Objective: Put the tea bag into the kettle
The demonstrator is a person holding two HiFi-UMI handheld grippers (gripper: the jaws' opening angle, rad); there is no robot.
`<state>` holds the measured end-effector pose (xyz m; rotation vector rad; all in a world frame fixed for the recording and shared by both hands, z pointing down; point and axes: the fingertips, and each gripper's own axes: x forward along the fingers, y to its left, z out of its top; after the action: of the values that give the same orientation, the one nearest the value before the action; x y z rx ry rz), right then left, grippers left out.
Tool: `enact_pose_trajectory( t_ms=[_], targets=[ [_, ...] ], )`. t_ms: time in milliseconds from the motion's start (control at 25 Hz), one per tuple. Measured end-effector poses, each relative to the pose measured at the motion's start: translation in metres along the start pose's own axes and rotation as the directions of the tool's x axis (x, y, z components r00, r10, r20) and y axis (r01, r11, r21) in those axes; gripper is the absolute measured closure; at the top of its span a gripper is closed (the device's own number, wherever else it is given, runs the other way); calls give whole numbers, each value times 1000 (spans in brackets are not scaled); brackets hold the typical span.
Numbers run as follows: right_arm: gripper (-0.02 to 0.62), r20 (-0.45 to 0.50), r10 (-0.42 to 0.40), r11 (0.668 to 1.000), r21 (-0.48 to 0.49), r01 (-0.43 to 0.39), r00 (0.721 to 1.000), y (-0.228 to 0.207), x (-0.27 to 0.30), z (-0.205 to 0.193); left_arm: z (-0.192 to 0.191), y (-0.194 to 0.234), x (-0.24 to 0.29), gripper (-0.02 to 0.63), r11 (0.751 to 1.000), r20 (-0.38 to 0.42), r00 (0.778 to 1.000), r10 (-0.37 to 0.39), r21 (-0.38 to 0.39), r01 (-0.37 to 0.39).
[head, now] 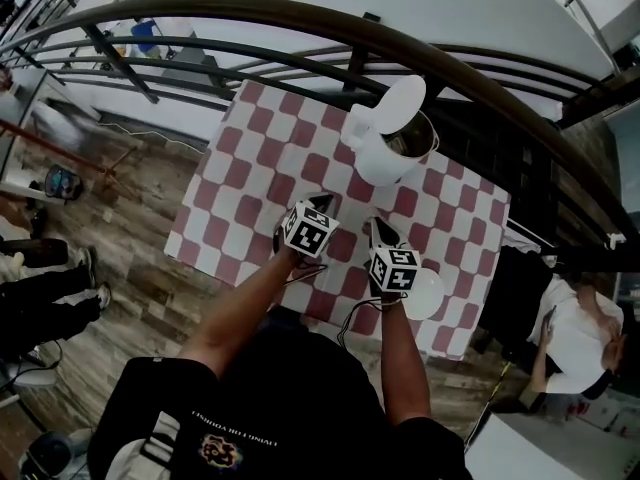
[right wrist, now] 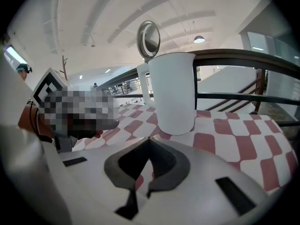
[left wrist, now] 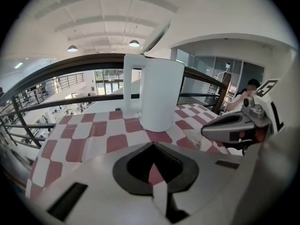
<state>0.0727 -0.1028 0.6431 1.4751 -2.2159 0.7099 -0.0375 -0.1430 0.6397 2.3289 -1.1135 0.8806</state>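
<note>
The white kettle (head: 385, 143) stands with its lid up at the far side of the red-and-white checked table (head: 240, 198). It also fills the middle of the left gripper view (left wrist: 157, 95) and the right gripper view (right wrist: 173, 93). My left gripper (head: 322, 204) hovers over the table's near middle, pointing at the kettle; its jaws (left wrist: 152, 146) meet with nothing between them. My right gripper (head: 377, 228) is close beside it, jaws (right wrist: 149, 142) shut and empty. A small pale crumpled thing (left wrist: 202, 135) lies on the cloth under the right gripper's tip; I cannot tell if it is the tea bag.
A white round dish (head: 425, 293) lies on the table just right of my right gripper. A dark curved railing (head: 300, 23) runs behind the table and kettle. People stand on the wooden floor at the left (head: 40, 288) and at the lower right (head: 570, 338).
</note>
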Motion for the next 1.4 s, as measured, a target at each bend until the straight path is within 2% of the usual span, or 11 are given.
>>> enact_pose_trajectory(
  t_ms=[440, 680, 1120, 1400],
  targets=[
    [584, 51, -20, 1000, -11, 20, 999, -9, -7, 31, 31, -2, -2, 607, 999, 38, 999, -2, 33, 1],
    [584, 130, -27, 999, -31, 32, 991, -9, -23, 67, 67, -10, -14, 606, 998, 106, 994, -13, 63, 7],
    [584, 344, -19, 992, -111, 61, 939, 3, -77, 170, 164, -24, -63, 606, 993, 297, 954, -25, 121, -12],
    [584, 428, -16, 986, -145, 87, 904, 7, -99, 215, 208, -16, -91, 606, 989, 378, 926, -9, 141, -48]
  ],
)
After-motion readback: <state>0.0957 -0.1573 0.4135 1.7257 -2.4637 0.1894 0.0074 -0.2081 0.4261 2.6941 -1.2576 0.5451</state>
